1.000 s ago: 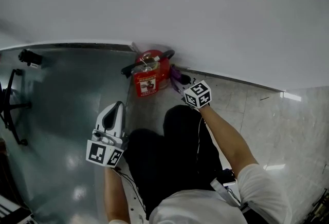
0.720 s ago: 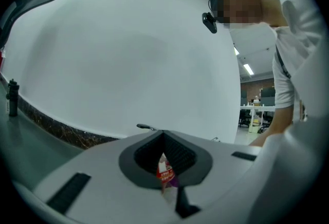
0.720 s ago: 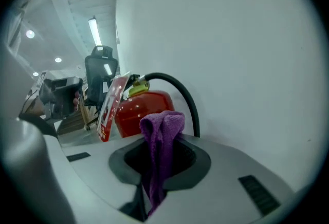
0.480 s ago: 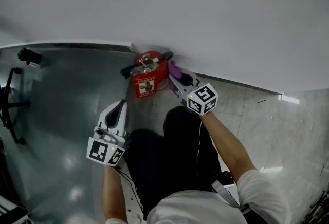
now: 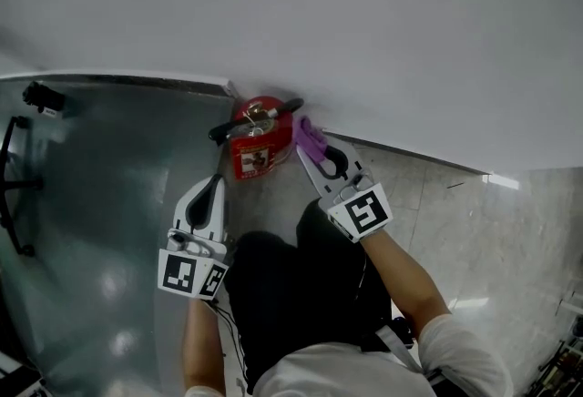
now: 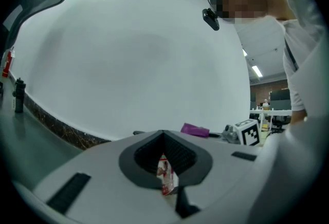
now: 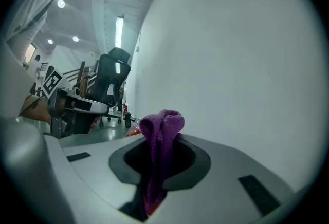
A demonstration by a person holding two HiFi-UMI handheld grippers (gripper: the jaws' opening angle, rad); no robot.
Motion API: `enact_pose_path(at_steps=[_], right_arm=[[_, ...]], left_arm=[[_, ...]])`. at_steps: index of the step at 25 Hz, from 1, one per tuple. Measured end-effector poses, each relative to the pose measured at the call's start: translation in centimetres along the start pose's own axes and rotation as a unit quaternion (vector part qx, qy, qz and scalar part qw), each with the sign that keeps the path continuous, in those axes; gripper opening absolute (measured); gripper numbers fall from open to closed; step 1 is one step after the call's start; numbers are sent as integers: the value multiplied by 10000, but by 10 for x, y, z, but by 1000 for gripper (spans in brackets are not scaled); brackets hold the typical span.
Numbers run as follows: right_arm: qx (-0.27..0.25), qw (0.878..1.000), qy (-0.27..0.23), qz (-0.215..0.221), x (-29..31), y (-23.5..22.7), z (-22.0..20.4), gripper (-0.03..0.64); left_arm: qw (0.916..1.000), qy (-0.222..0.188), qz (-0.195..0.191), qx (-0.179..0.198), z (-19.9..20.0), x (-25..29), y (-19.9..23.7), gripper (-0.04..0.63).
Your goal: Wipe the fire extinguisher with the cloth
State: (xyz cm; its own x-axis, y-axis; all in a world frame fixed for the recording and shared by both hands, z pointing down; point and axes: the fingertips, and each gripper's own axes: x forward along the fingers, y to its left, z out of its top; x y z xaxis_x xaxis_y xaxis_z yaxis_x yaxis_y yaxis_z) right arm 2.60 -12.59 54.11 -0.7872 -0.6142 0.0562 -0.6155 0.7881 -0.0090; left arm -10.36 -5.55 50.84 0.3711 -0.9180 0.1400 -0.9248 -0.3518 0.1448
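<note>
The red fire extinguisher (image 5: 253, 138) stands on the floor (image 5: 118, 231) at the far side, tight against the white wall (image 5: 364, 22), with its black handle across the top and a white label facing the person. The right gripper (image 5: 311, 147) reaches up and to the left toward it. Its fingers are closed on a bunched purple cloth (image 5: 310, 137), and in the right gripper view the cloth (image 7: 160, 138) rises out of the notch between the closed fingers and folds over at the top. From the head view the cloth sits just to the right of the extinguisher's upper part. It may be touching the red body, but the angle does not settle that. The left gripper (image 5: 215, 184) hangs nearer the person and to the left, well short of the extinguisher, pointing toward it. In the left gripper view its fingers (image 6: 181, 152) are pressed together with nothing held, and a sliver of the extinguisher's label (image 6: 165, 175) shows through the notch beyond them. That view also catches the cloth (image 6: 195, 129) off to the right. An office chair (image 7: 110, 84) stands farther along the wall.
</note>
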Motion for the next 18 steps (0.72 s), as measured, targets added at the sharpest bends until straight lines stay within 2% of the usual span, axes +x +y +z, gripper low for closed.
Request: enact_pose_path(at_steps=[3,9,13,18], right_arm=[[-148,9998,66,-152,-2,2,18,57],[117,9983,221,-525,-18,-8,61,57],[168,9974,453,-527,-27,-5,109,57],[137,9960,806,-350,-32,5,178,57]], left_arm=[[9997,-20,230,19,8,8,-3,5],[9961,-143,867,65,41,14,-19,5],[9940,103,1062,-253,73,10,-31,5],[9883,504,1364,-462,130,-4,-52,5]])
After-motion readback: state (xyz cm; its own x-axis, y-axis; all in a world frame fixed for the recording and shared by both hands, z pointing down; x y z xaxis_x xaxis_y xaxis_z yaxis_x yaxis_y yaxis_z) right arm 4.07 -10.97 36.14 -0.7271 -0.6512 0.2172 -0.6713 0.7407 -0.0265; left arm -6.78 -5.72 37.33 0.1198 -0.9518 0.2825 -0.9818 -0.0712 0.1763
